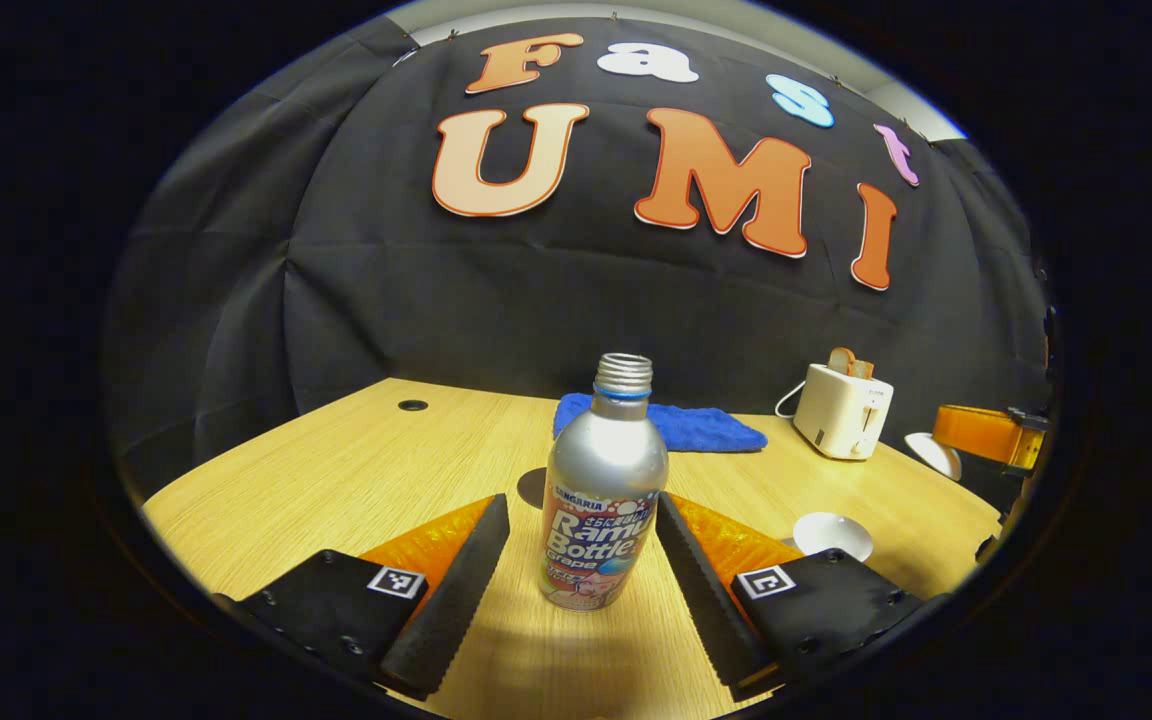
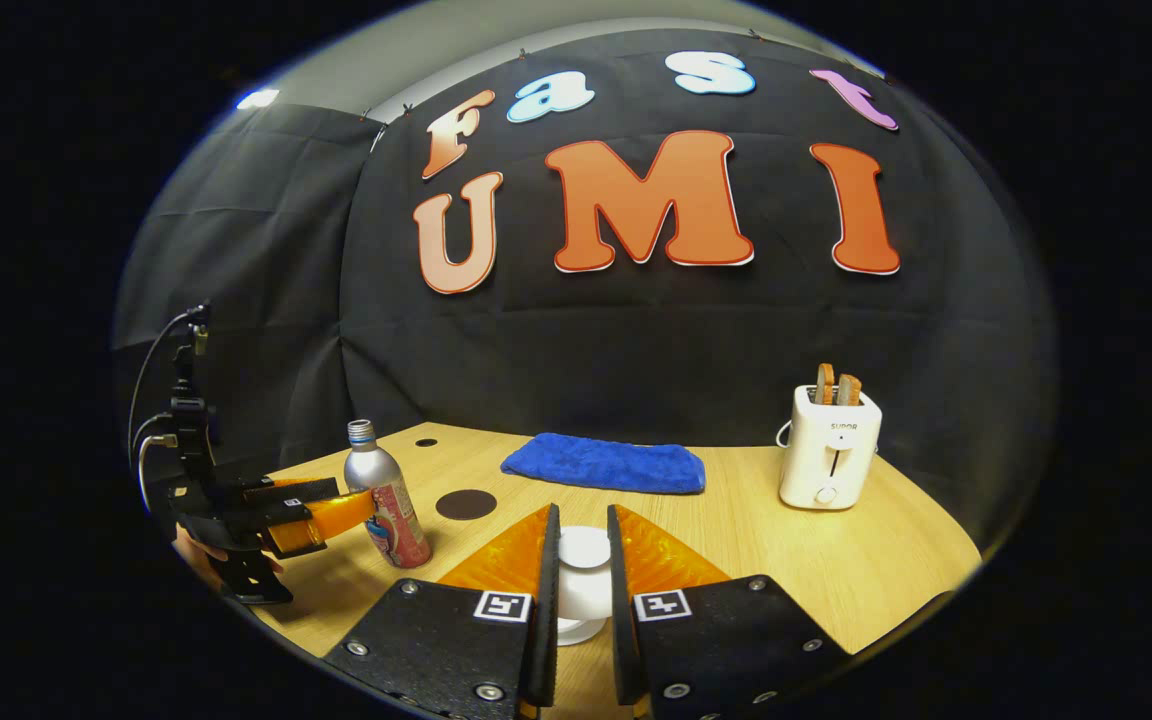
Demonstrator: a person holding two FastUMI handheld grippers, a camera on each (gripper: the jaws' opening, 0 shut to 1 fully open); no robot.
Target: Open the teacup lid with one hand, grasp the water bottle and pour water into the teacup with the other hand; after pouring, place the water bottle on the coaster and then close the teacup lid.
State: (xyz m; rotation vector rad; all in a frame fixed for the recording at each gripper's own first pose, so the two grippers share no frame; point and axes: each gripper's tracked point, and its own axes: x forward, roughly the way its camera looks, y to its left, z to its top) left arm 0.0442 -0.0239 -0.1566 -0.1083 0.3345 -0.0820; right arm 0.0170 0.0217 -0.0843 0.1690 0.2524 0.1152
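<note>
A silver water bottle (image 1: pixel 601 500) with its cap off stands upright on the wooden table (image 1: pixel 336 470). My left gripper (image 1: pixel 581 500) is open, a finger on each side of the bottle with a small gap showing. The right gripper view shows that gripper (image 2: pixel 326 515) beside the bottle (image 2: pixel 386 500). The dark round coaster (image 2: pixel 466 504) lies just behind the bottle. My right gripper (image 2: pixel 582 512) is shut on the white teacup lid (image 2: pixel 584 548), held a little above the white teacup (image 2: pixel 576 625). In the left gripper view the lid (image 1: pixel 933 455) hangs up and right of the cup (image 1: pixel 833 535).
A blue towel (image 2: pixel 604 463) lies folded at the back of the table. At the back right stands a white toaster (image 2: pixel 829 448) with toast in it. A cable hole (image 1: pixel 413 405) sits near the far left edge.
</note>
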